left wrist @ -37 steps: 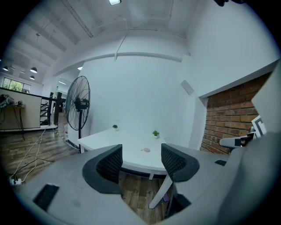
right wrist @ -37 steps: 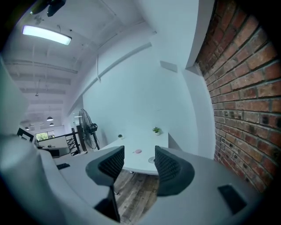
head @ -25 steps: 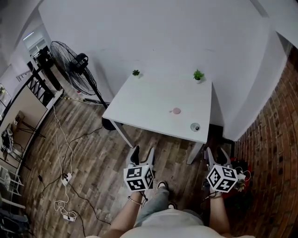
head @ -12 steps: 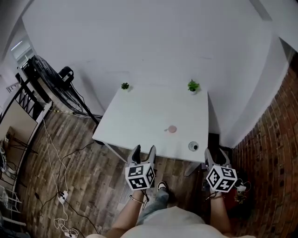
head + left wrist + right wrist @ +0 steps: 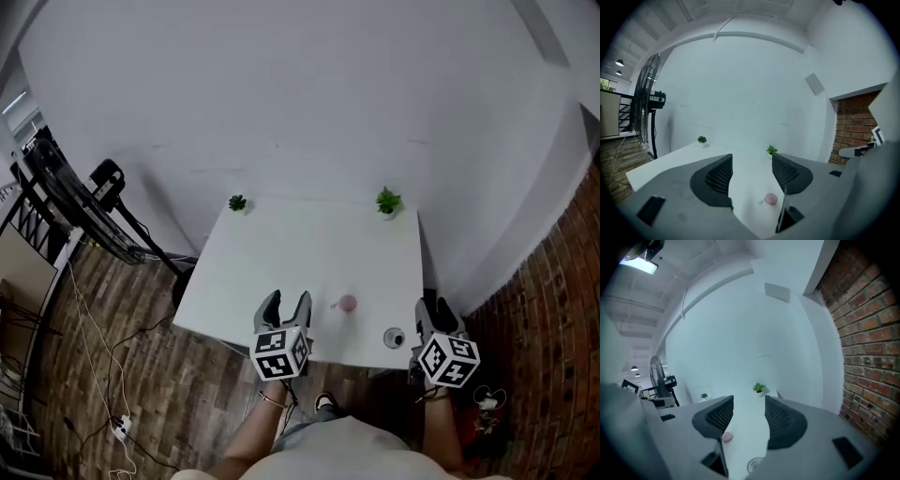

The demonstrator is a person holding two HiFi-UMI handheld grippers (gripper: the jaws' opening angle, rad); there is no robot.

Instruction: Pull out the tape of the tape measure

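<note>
Table (image 5: 281, 244), white: seen at frame centre.
Tape measure (image 5: 348, 303), pink, round: laid near the table's lower edge, between the two tongs, touched by neither.
Left tongs (image 5: 284, 302): held wide apart, empty, lower centre.
Right tongs (image 5: 434, 309): held wide apart, empty, lower right, at the table corner.

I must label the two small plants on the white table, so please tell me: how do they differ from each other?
The left plant looks smaller and darker green; the right plant looks larger and brighter green. The left plant stands at the far left corner of the table, the right plant at the far right corner. Both stand upright along the far edge.
</note>
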